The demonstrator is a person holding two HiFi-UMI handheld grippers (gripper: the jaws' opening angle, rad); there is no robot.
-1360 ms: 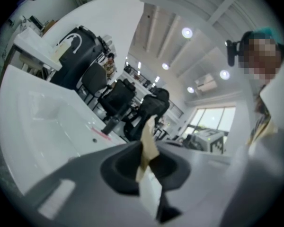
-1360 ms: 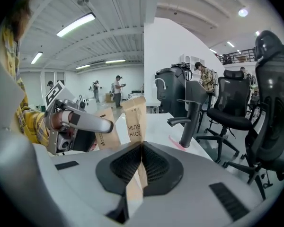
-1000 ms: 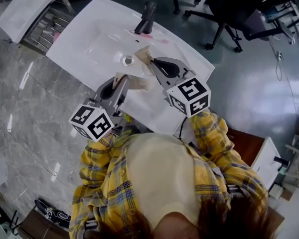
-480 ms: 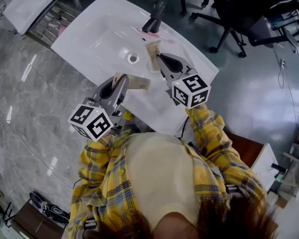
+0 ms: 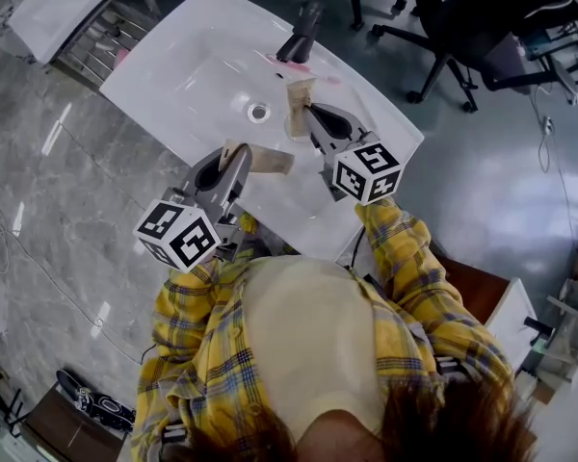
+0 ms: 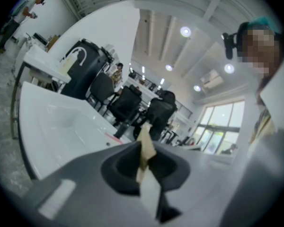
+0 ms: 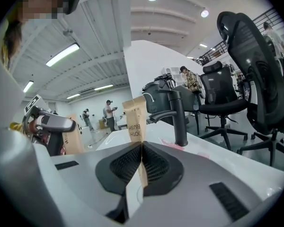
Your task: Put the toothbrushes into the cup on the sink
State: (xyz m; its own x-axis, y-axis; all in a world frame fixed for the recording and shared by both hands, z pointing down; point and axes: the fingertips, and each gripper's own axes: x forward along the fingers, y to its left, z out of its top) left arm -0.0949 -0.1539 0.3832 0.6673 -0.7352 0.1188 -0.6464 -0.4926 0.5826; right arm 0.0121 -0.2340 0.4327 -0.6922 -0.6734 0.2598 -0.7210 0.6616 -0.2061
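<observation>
One black faucet point(image 5: 302, 35) near toothbrush box point(image 5: 297, 95)

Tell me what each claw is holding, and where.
Left claw pinches a brown toothbrush pack near one end; right claw grips a second pack below its printed end.

Faucet: black metal faucet point(image 5: 299, 41) at white ceramic sink's point(image 5: 193, 65) far rim.
Right tongs point(image 5: 310, 116): with brown paper toothbrush packet point(image 5: 297, 94) over basin, before faucet.
Left tongs point(image 5: 236, 154): with second packet point(image 5: 270, 161) over near rim.
</observation>
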